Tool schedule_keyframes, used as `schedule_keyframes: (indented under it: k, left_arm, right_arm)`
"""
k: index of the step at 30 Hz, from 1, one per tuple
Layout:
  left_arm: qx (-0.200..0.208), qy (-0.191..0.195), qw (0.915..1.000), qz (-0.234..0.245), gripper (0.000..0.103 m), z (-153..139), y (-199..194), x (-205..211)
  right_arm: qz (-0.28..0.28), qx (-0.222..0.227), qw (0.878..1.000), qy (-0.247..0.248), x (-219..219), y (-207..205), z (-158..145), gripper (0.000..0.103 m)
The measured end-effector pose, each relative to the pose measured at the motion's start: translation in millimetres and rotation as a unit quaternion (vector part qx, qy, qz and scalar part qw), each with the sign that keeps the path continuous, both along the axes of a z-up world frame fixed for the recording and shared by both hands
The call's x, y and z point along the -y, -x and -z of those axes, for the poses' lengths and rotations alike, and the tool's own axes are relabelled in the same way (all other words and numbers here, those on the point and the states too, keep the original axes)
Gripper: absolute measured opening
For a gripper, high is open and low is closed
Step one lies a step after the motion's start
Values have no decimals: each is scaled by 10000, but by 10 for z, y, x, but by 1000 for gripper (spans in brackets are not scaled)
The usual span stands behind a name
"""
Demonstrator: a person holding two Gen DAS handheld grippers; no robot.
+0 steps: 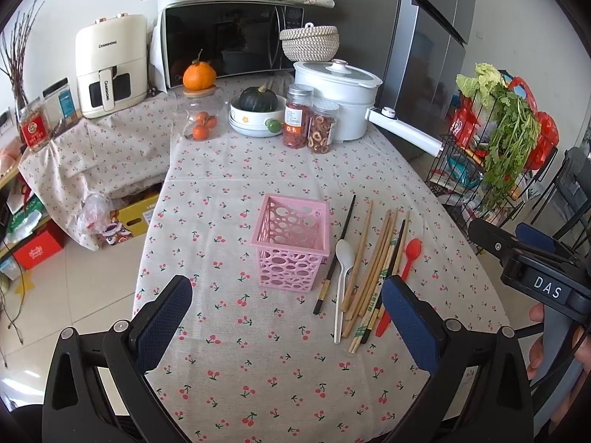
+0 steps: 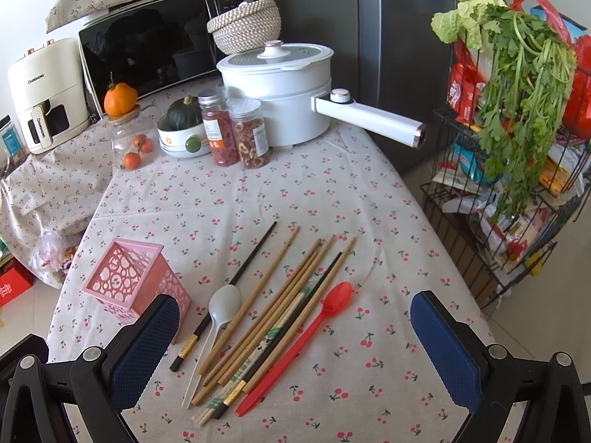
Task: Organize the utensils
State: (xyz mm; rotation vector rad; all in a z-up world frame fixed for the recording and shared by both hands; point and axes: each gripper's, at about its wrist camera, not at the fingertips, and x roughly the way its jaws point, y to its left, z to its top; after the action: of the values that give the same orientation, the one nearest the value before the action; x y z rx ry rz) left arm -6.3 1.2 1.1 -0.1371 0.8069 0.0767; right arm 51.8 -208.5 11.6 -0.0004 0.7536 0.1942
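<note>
Gaping wide, both tools (image 1: 286, 317) (image 2: 293, 347) hold nothing.

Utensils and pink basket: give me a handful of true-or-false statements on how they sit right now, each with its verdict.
1. The pink basket stands upright with nothing in it. True.
2. The red spoon is in the basket. False: it lies on the tablecloth beside the chopsticks.
3. The white spoon lies among the chopsticks. True.
4. The right hand-held gripper grips a chopstick. False: it is open and empty.
5. The left hand-held gripper is open. True.
</note>
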Motion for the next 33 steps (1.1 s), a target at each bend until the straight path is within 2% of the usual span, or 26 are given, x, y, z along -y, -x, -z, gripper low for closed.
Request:
schedule_keyframes:
  k: [26,33]
  left_arm:
    - [-30,-20,10000,17,103,25,-48,45]
    - [0,-124,9999,-64,103,37,-97,73]
  right_arm:
    - [0,-37,10000,-29,-13,17,-12,103]
    - [10,5,10000,-5,22,36,-52,103]
